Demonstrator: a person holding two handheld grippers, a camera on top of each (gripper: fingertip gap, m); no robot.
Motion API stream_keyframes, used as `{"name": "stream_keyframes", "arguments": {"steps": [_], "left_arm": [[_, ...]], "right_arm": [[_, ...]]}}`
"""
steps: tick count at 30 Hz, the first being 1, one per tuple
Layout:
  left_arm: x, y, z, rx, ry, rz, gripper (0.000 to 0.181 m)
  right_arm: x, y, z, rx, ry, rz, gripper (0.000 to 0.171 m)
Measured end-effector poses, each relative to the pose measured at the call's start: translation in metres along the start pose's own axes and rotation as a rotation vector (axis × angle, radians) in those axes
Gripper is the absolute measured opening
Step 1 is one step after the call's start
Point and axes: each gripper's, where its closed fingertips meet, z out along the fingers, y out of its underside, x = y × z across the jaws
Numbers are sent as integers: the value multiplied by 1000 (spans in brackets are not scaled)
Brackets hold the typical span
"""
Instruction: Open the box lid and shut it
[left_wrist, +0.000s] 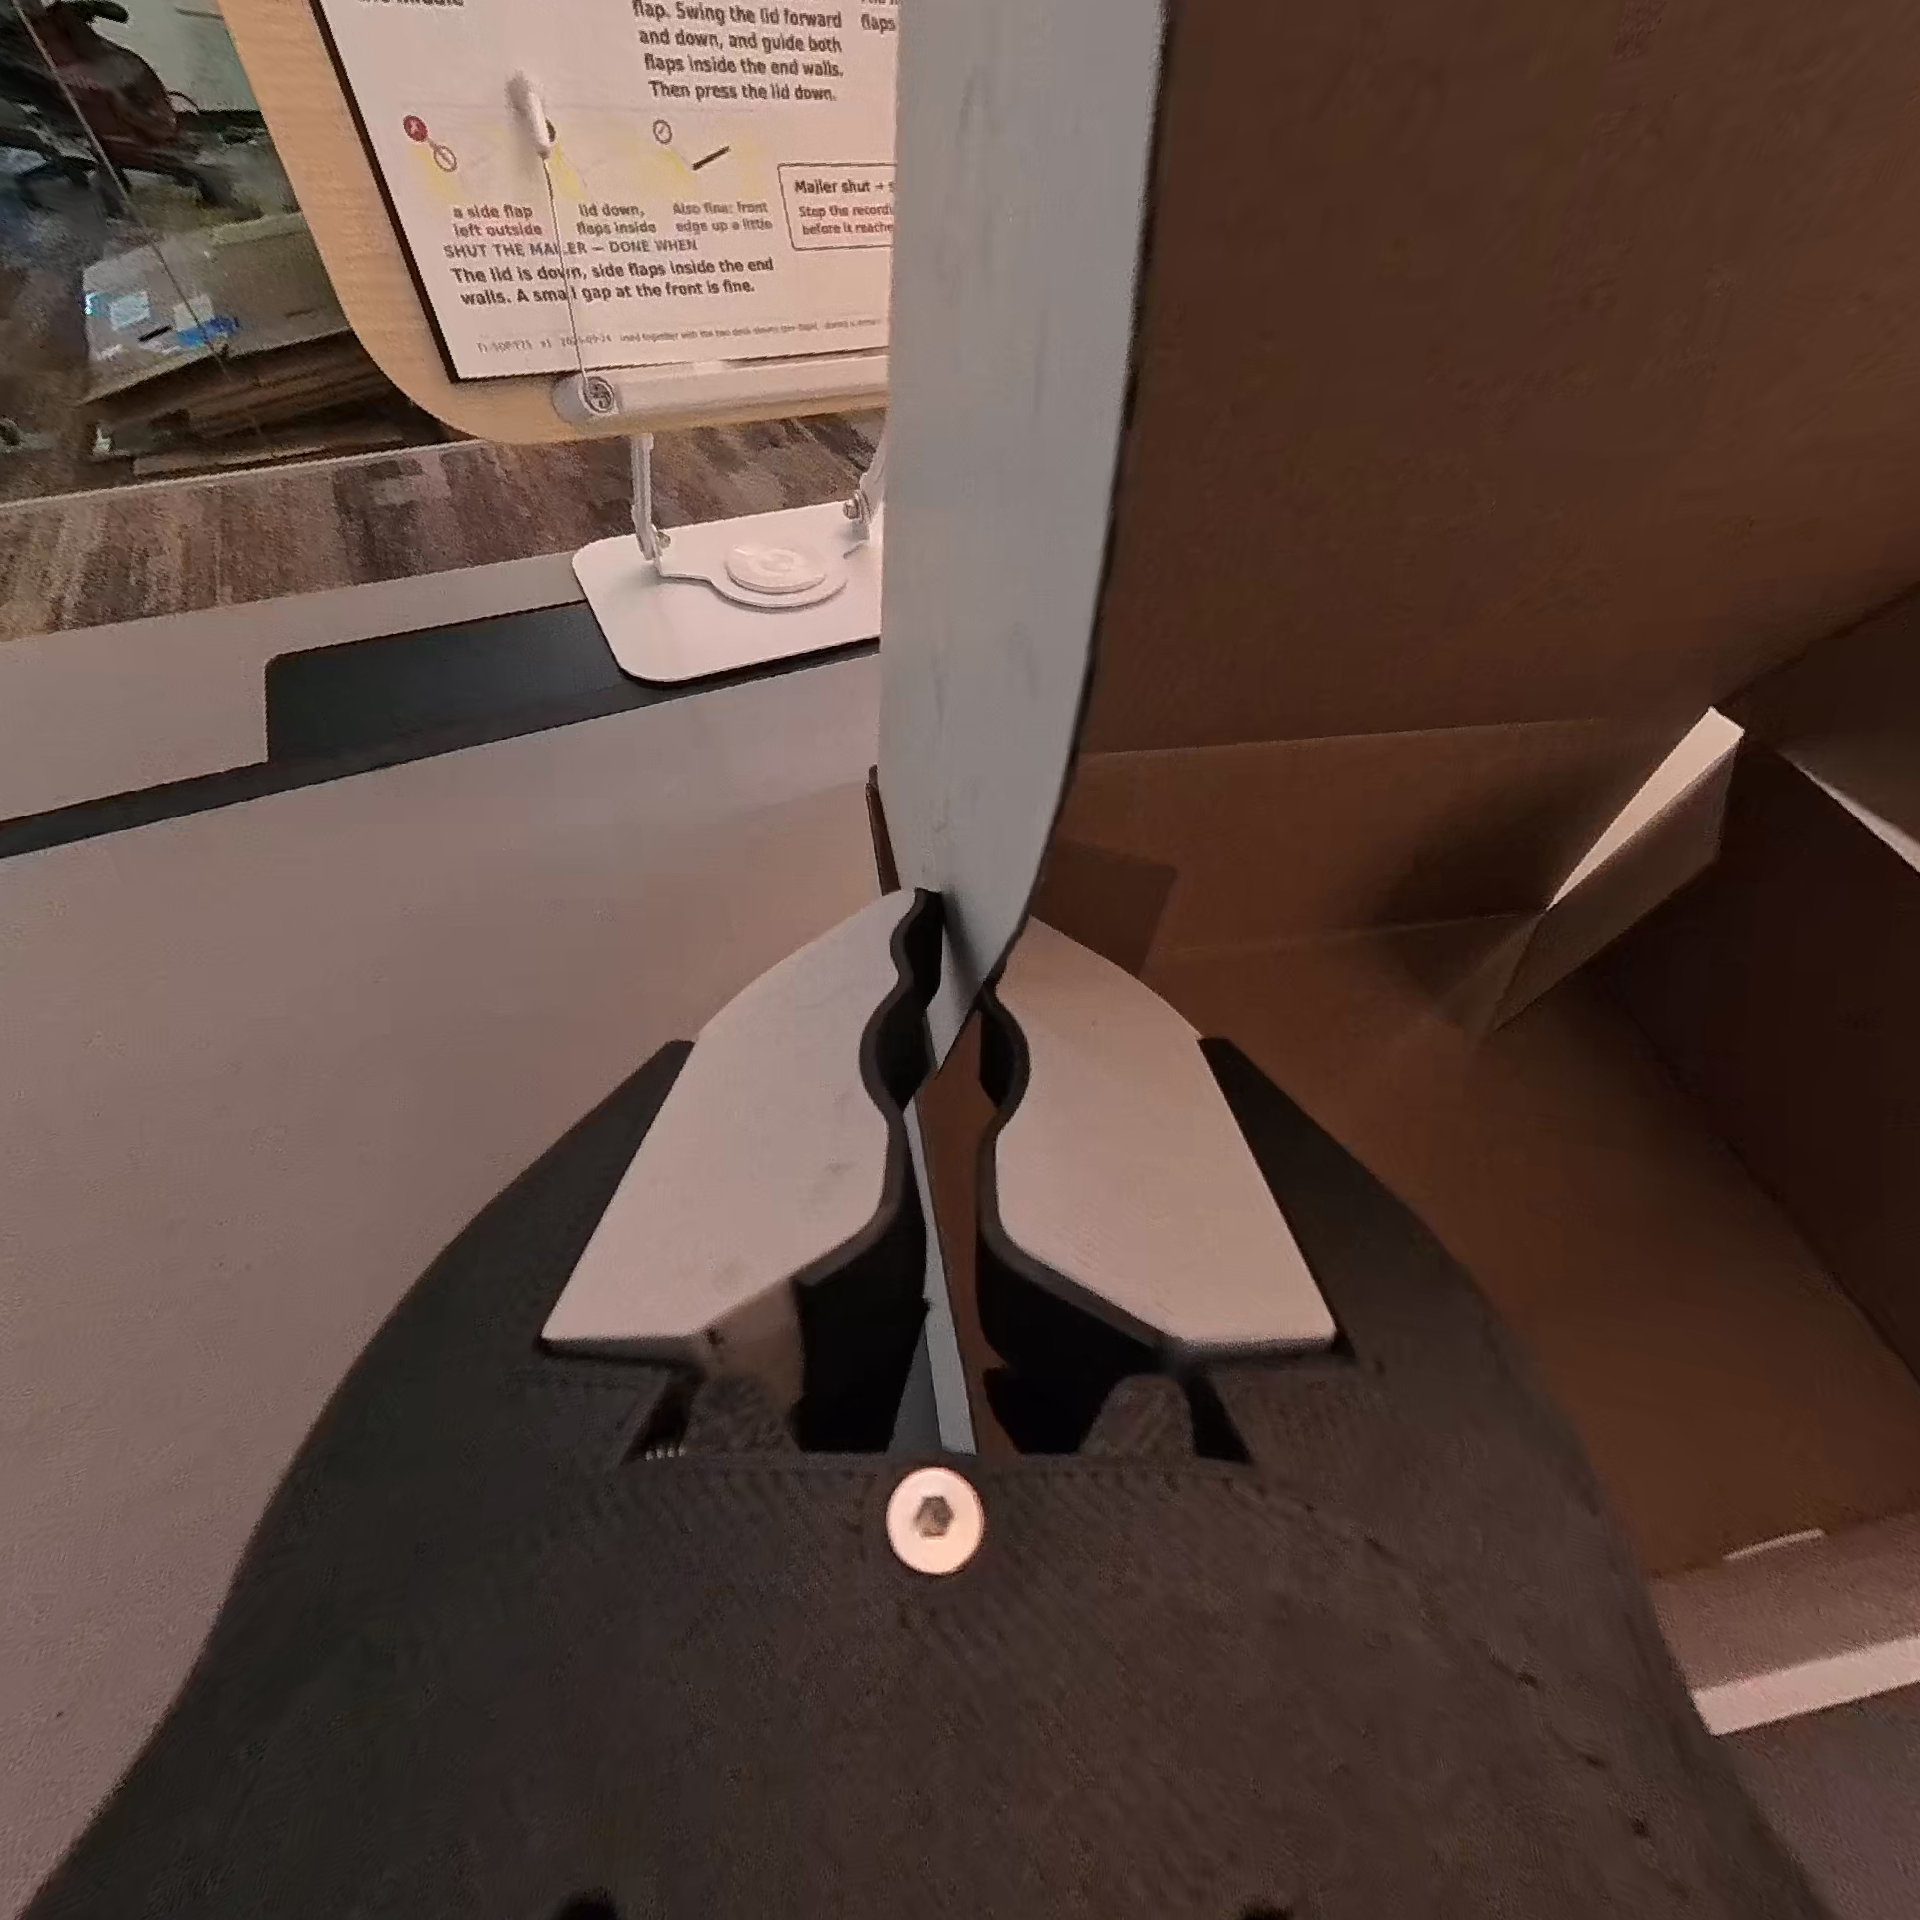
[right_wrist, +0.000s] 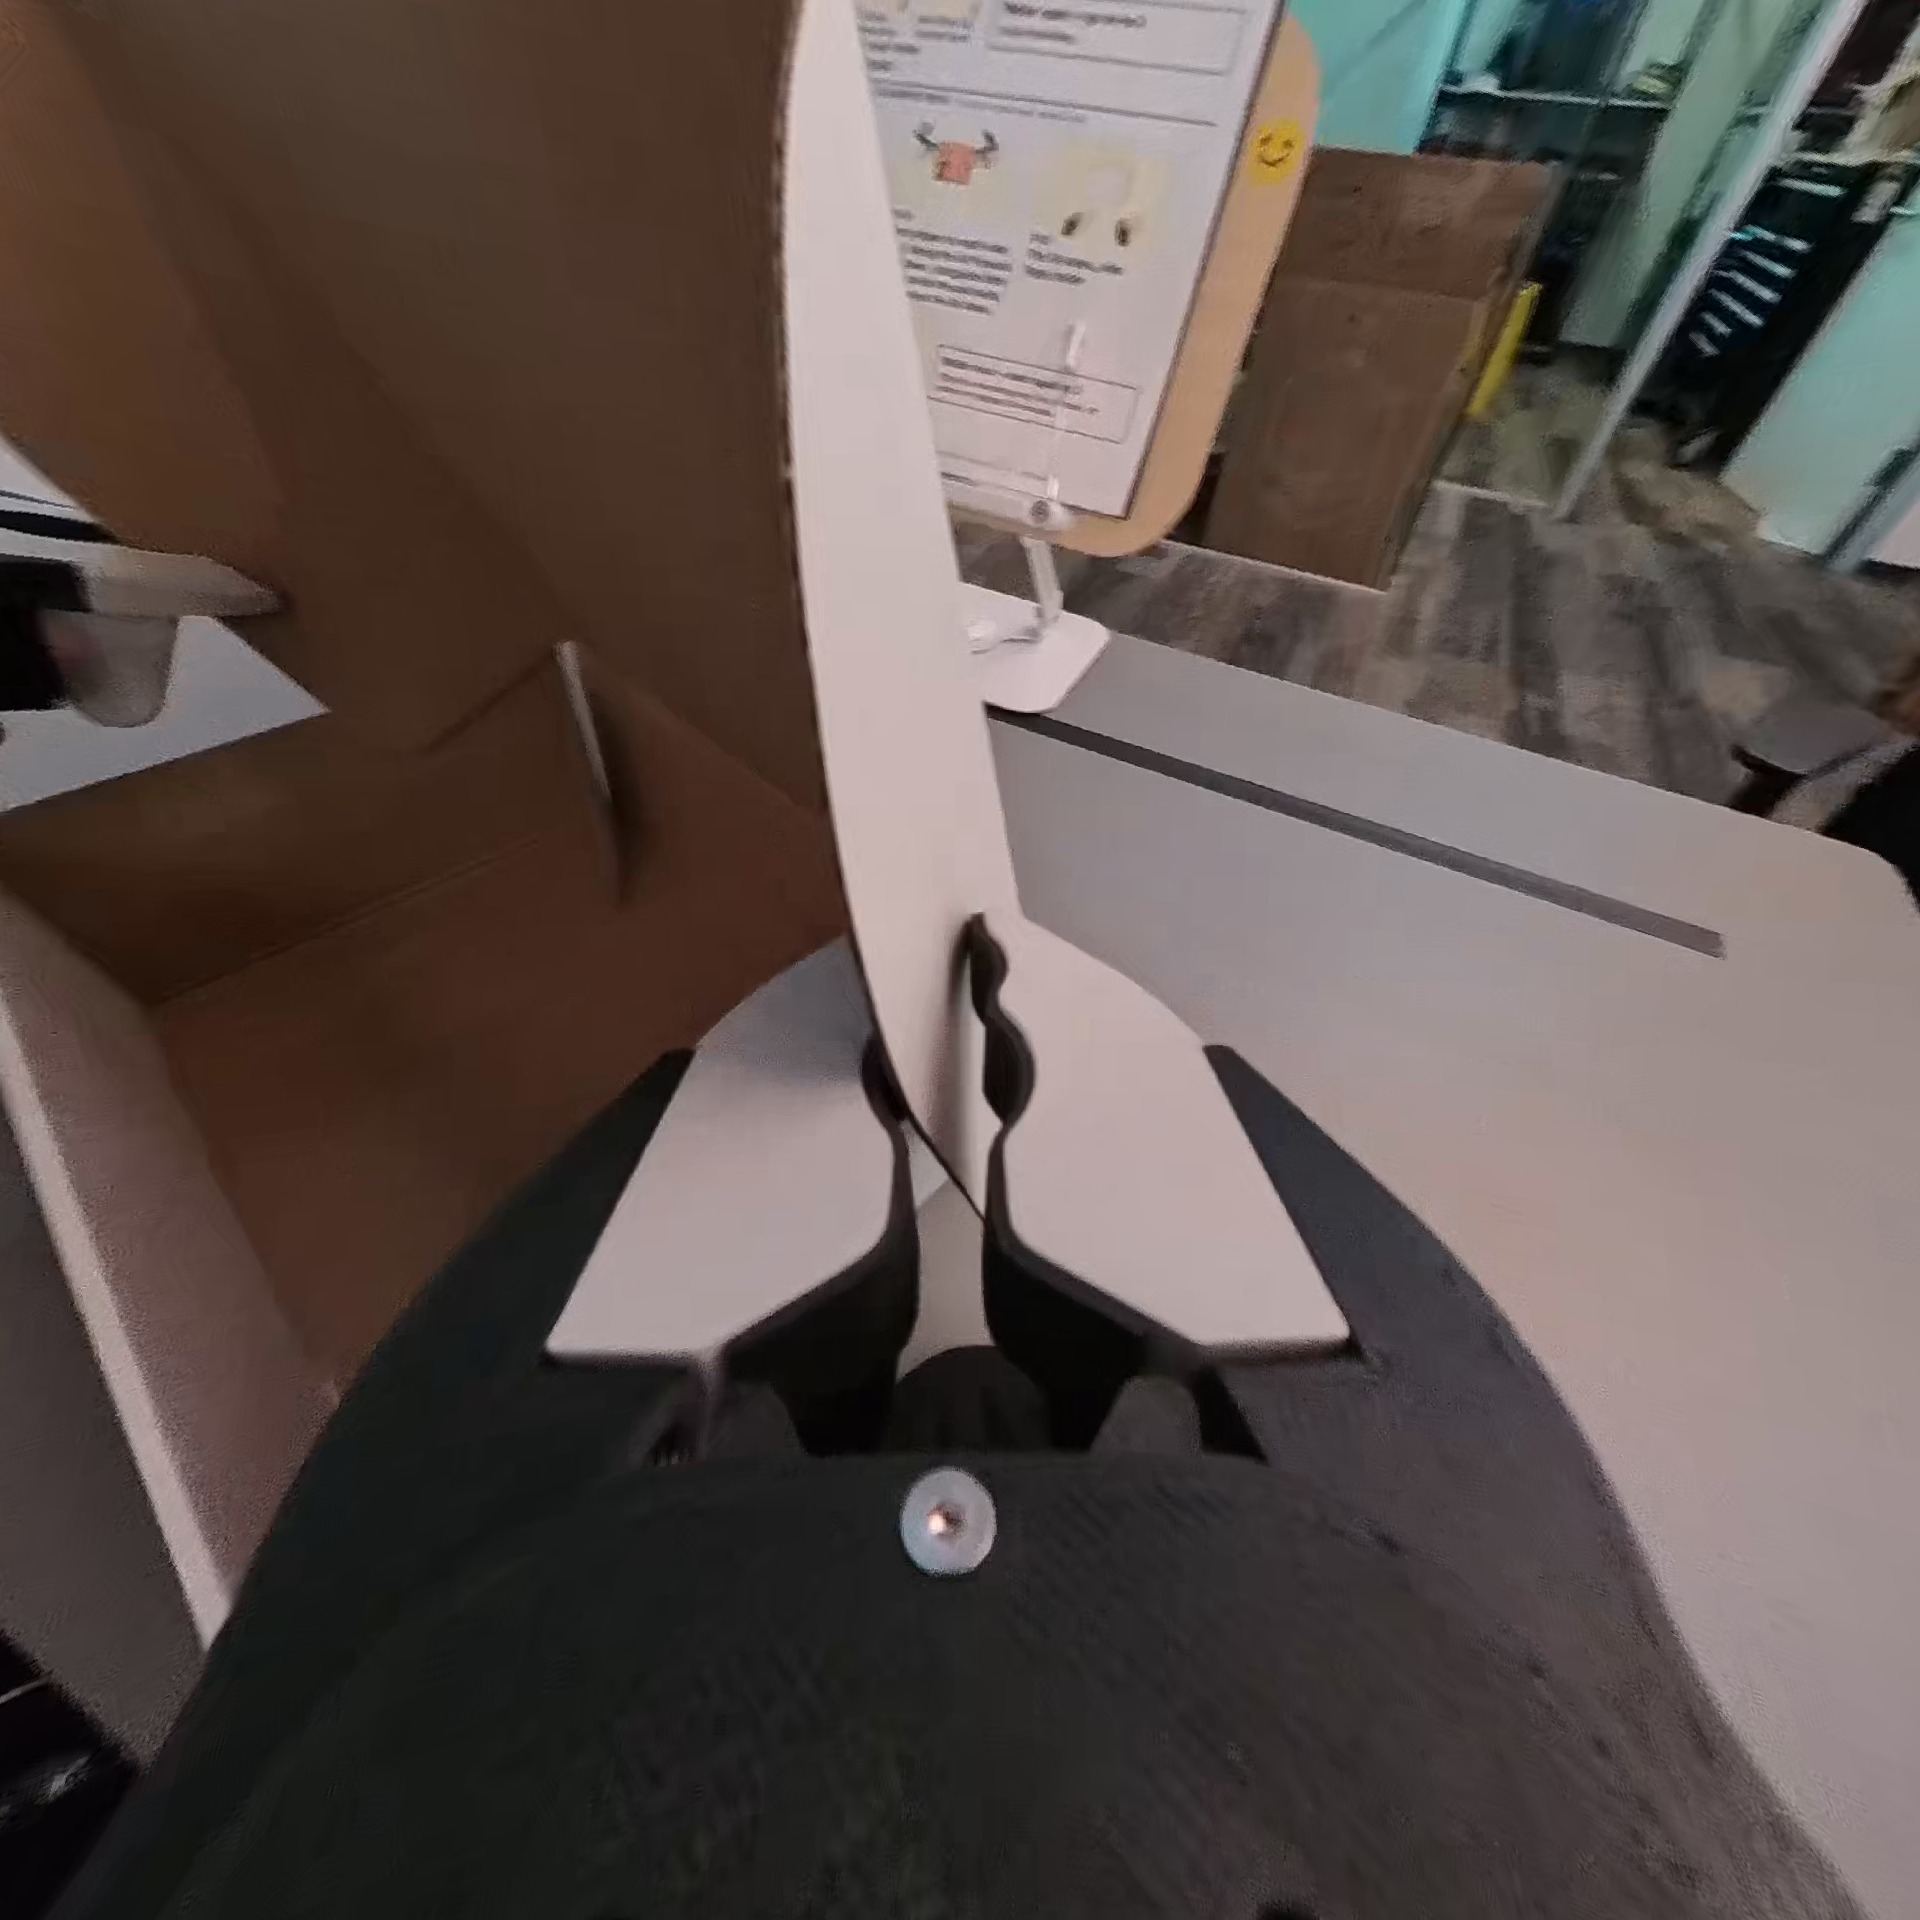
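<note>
A cardboard mailer box, white outside and brown inside, stands open on the table. Its lid (left_wrist: 1455, 364) is raised upright, brown inner face showing. My left gripper (left_wrist: 961, 966) is shut on the lid's left side flap (left_wrist: 997, 520), which rises between the fingers. My right gripper (right_wrist: 925, 997) is shut on the lid's right side flap (right_wrist: 883, 623). The open box cavity (left_wrist: 1662, 1195) lies to the right in the left wrist view and shows at the left in the right wrist view (right_wrist: 416, 935). The left gripper's fingertips (right_wrist: 156, 603) show far left in the right wrist view.
A light grey table (left_wrist: 416, 1039) carries the box. An instruction sheet on a wooden board with a white stand (left_wrist: 727, 582) is behind it, also in the right wrist view (right_wrist: 1039, 312). Brown cartons (right_wrist: 1371, 364) and shelving stand on the floor beyond.
</note>
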Motion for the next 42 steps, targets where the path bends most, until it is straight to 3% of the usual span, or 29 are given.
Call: {"name": "stream_keyframes", "arguments": {"steps": [6,8,11,13,15,18,22,26,32,36,40,42], "left_arm": [[1,-5,-8,44,-7,-9,9],[-5,-5,-20,72,-75,3,30],[-5,-17,-51,149,-200,100,46],[28,-37,-70,247,-157,190,40],[83,-52,-74,305,-17,290,30],[154,-48,-43,178,209,414,35],[203,-42,28,-18,379,485,43],[226,-13,85,-202,436,640,52],[233,27,122,-239,437,763,52],[228,44,141,-273,412,780,42],[231,46,148,-281,434,770,8],[232,45,152,-290,438,755,6]], "right_arm": [[8,-7,15,-116,118,-129,1],[9,-3,21,-145,130,-149,2],[11,-5,25,-124,122,-134,2],[13,-6,26,-105,110,-116,2],[14,-6,28,-103,103,-112,2],[14,-9,29,-102,90,-112,2],[13,-11,27,-113,74,-96,2],[15,-10,27,-126,66,-75,2],[18,-12,29,-109,29,-32,2],[20,-11,30,-104,-2,-9,2],[20,-11,31,-102,-36,20,3],[22,-11,31,-107,-36,32,3]]}}
